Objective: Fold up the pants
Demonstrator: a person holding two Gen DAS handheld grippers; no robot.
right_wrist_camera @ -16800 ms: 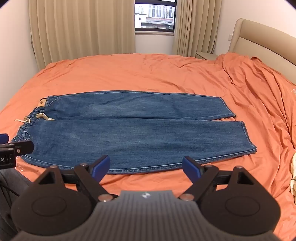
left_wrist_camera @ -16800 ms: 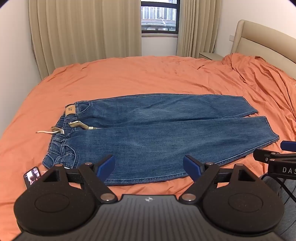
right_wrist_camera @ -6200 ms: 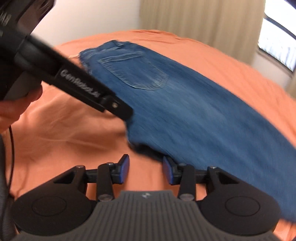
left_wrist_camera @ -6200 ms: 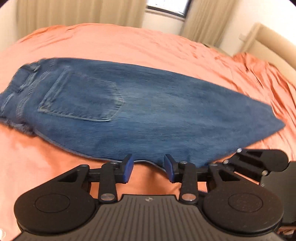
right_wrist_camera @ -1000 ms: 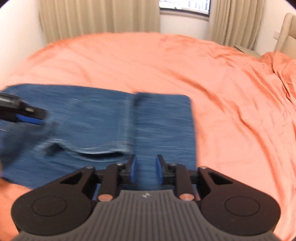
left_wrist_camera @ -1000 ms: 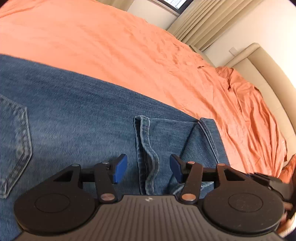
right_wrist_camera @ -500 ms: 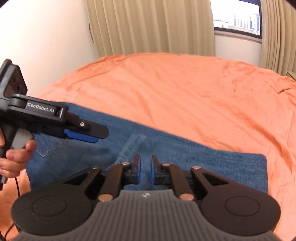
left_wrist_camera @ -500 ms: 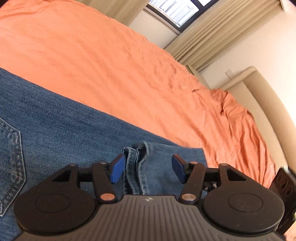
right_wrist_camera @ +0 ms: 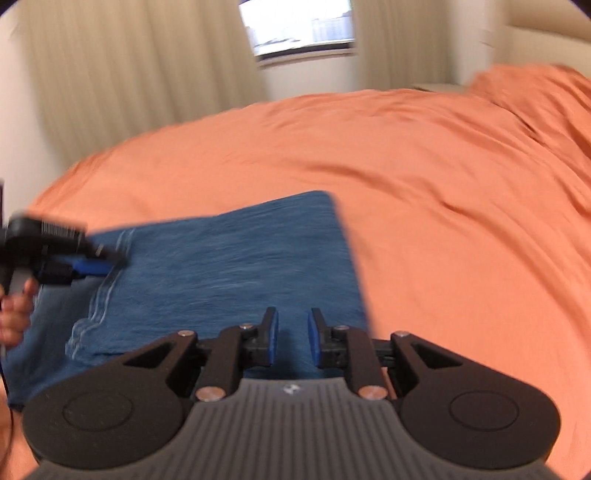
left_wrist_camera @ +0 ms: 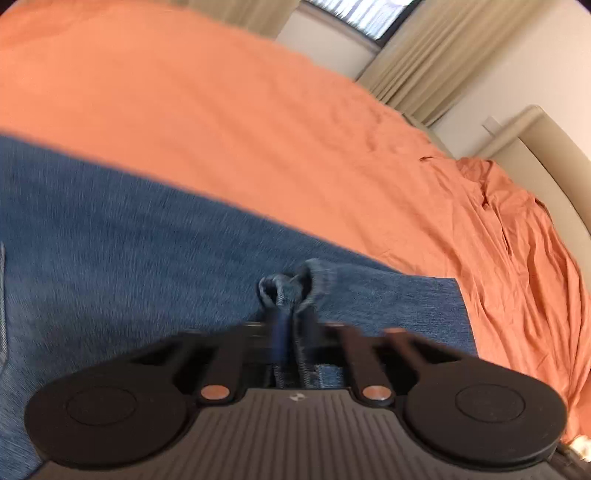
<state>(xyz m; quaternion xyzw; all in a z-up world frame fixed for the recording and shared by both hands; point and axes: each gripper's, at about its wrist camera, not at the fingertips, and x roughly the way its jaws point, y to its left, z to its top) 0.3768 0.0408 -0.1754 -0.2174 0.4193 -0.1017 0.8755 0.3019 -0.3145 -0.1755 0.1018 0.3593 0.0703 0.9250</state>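
Note:
The blue jeans [left_wrist_camera: 129, 236] lie folded on the orange bed, with the leg ends laid back over the upper part. My left gripper [left_wrist_camera: 290, 332] is shut on the bunched leg hems [left_wrist_camera: 295, 288], which stick up between its jaws. In the right wrist view the jeans [right_wrist_camera: 229, 266] show a straight folded edge on the right, and the left gripper [right_wrist_camera: 92, 264] sits at the hem on the far left. My right gripper [right_wrist_camera: 291, 336] is partly open and empty, just above the denim near its front edge.
The orange bedsheet [left_wrist_camera: 258, 129] spreads wide beyond the jeans. A rumpled orange duvet [left_wrist_camera: 524, 240] and beige headboard [left_wrist_camera: 546, 147] are at the right. Curtains [right_wrist_camera: 129, 74] and a window [right_wrist_camera: 299, 26] stand behind the bed.
My left gripper has closed on the leg hems. My right gripper has opened slightly and swung right, so the folded edge of the jeans is in front of it.

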